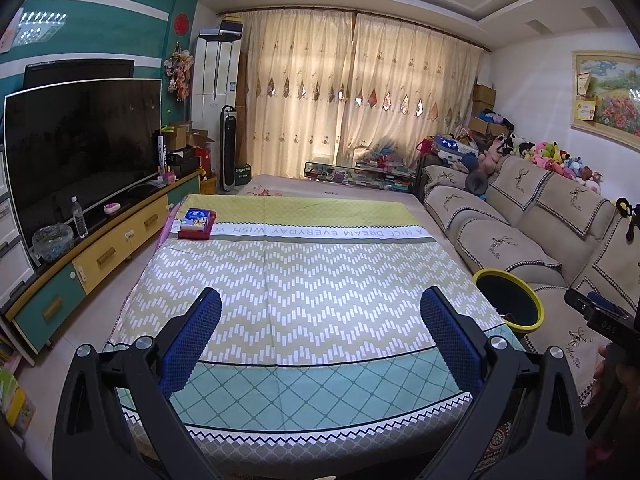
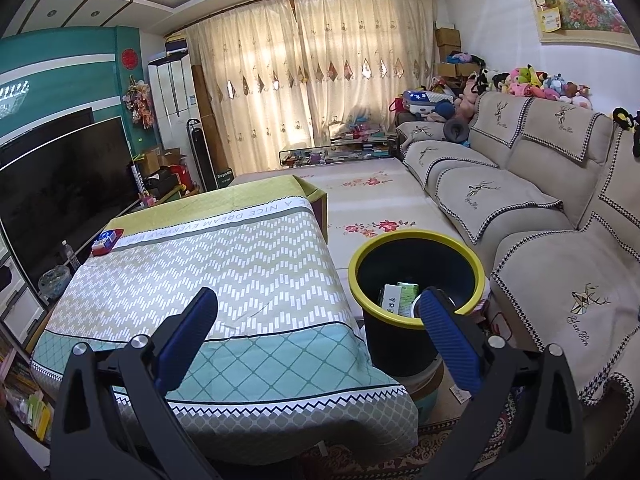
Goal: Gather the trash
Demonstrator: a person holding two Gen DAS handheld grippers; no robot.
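Both the left gripper [image 1: 320,344] and the right gripper [image 2: 320,340] had fingers wide apart, empty; the black yellow-rimmed bin [image 2: 416,276] already held cartons, so collecting seemed done.

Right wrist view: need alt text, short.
An open, empty hand-held gripper hovers over a table's patterned cloth, beside a black bin with a yellow rim that already holds cartons. A beige sofa runs along the right, with a TV on the left.
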